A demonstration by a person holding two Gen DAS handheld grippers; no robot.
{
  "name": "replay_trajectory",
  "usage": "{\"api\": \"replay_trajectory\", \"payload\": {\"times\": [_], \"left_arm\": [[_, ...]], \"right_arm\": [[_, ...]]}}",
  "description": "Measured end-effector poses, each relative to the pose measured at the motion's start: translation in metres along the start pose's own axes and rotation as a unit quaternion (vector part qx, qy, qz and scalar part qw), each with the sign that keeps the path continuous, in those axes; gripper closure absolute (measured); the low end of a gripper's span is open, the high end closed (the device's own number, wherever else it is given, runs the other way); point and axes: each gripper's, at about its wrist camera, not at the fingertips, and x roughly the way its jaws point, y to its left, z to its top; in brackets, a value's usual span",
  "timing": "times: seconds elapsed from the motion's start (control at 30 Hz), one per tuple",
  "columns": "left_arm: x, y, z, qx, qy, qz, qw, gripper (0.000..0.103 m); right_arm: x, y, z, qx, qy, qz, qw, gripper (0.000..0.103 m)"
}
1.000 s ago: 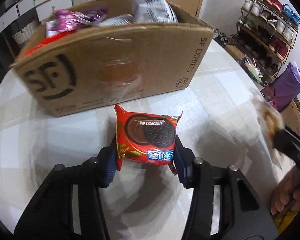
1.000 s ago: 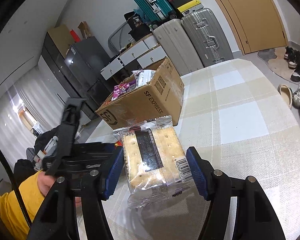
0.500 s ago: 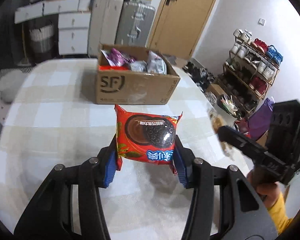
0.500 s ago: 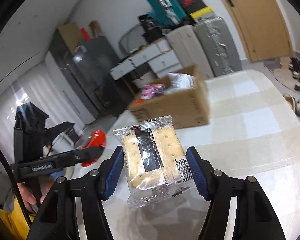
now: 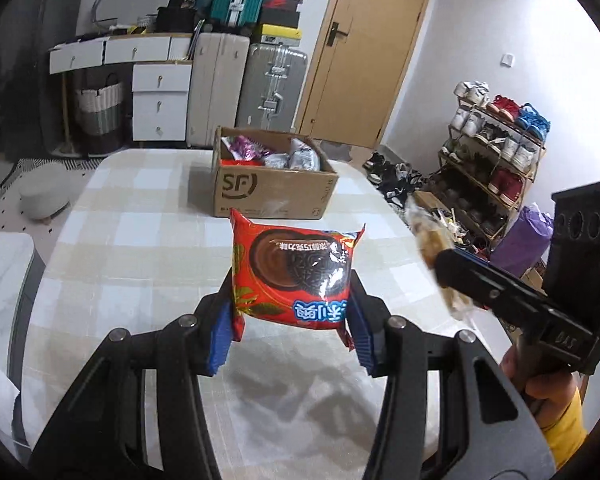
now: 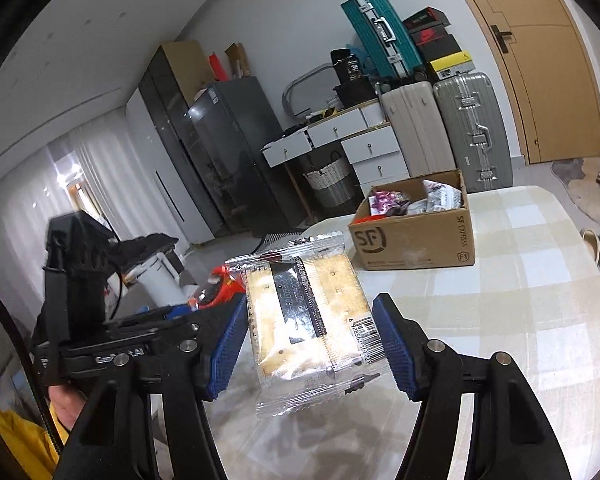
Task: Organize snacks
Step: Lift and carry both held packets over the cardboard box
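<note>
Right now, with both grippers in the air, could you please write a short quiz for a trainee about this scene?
1. True or false: the left gripper holds a red cookie packet.
2. What does the right gripper hold? A) a can B) a clear cracker packet C) nothing
3. Fill in: the cardboard box on the table contains ____.

Key: 1 true; 2 B; 3 snack packets.

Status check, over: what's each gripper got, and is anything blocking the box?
Left gripper shut on red cookie pack. Right gripper shut on clear cracker pack. Cardboard box open, table path unobstructed.
</note>
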Motion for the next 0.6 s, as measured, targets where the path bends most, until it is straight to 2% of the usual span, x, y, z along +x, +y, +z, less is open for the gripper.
{"api": "replay_trajectory", "payload": {"times": [0.2, 0.33, 0.6], "left_arm": [[-0.037, -0.009, -0.006, 0.005, -0.009, 0.017, 0.9998, 0.057], [-0.063, -0.008, -0.013, 0.0, -0.012, 0.019, 0.9997, 0.057], [-0.077, -0.014, -0.017, 0.004, -0.015, 0.023, 0.9996, 0.057]], "right_arm": [[-0.018, 0.029, 0.006, -0.027, -0.015, -0.003, 1.0, 0.038], [-0.025, 0.039, -0.001, -0.034, -0.013, -0.008, 0.999, 0.038], [-0.029, 0.042, -0.013, -0.035, -0.007, -0.007, 0.999, 0.038]]}}
